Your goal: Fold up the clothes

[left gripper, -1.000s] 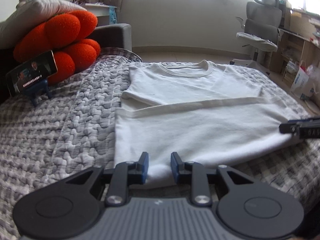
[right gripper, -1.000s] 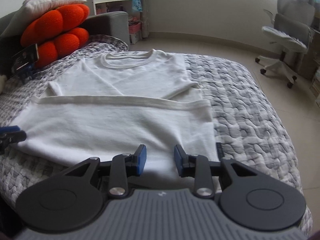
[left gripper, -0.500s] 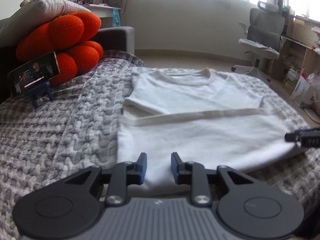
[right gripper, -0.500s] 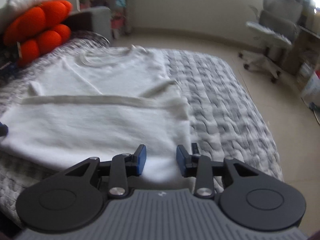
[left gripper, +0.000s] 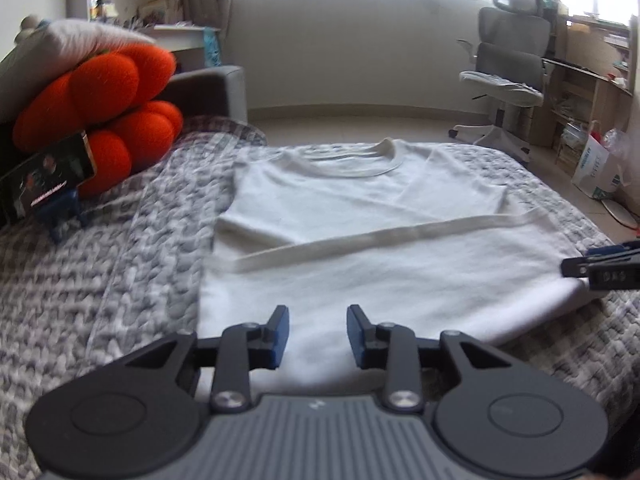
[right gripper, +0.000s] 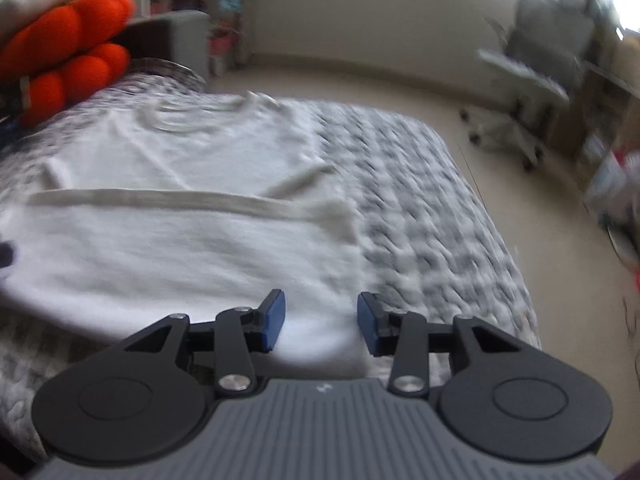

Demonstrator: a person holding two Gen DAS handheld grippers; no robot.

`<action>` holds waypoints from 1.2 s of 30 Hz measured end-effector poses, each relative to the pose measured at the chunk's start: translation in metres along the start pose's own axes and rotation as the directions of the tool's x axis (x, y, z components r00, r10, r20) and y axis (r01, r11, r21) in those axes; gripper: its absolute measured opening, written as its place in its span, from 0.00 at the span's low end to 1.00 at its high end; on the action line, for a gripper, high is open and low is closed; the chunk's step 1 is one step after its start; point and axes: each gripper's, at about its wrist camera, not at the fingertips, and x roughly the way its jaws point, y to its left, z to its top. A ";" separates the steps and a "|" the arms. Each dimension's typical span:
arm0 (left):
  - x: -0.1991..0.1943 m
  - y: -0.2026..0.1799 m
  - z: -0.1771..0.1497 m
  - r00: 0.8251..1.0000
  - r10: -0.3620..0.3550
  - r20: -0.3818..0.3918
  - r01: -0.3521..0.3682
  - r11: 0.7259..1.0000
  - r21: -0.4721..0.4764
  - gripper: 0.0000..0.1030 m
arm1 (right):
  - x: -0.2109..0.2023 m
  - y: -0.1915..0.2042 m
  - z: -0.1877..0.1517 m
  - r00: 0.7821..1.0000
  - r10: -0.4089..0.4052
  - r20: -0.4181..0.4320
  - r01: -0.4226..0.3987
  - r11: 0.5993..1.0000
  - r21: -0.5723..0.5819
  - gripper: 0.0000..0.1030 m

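A white sweatshirt [left gripper: 360,240] lies on the grey quilted bed [left gripper: 100,280], collar toward the window, its lower part already doubled up so the ribbed hem [left gripper: 400,232] runs across the chest and the sleeves sit tucked inside. The left tool [left gripper: 313,332] and the right tool [right gripper: 320,320] hang above the near fold, one toward each corner, blue pads spread moderately apart and holding nothing. Compared with a second ago, both views have lifted and drawn back a little from the cloth: more floor, the office chair [left gripper: 504,76] and the window now show, and the right tool's pads stand slightly wider than they did. The garment itself has kept its shape throughout. That reads as a let-go after one fold; the shirt is half folded, and a further fold would likely be needed to make it compact. An orange cushion [left gripper: 112,112] and a propped phone [left gripper: 48,176] sit at the bed's left.
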 end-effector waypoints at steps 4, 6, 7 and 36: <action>0.014 -0.009 -0.006 1.000 -0.012 -0.029 0.012 1.000 0.006 0.32 | -0.009 0.013 -0.005 0.996 0.085 0.027 -0.084 0.996 -0.028 0.42; 0.017 -0.007 -0.010 1.000 -0.013 -0.026 0.013 1.000 -0.002 0.33 | -0.004 0.018 -0.011 0.994 0.105 -0.002 -0.105 0.993 -0.044 0.45; 0.018 -0.005 -0.011 1.000 -0.017 -0.024 0.016 1.000 -0.009 0.33 | -0.001 0.018 -0.013 0.995 0.103 -0.009 -0.103 0.994 -0.042 0.45; 0.000 0.042 -0.016 0.999 0.018 -0.029 -0.021 0.993 -0.112 0.34 | 0.001 -0.015 -0.008 0.991 0.095 -0.098 -0.080 0.986 0.147 0.50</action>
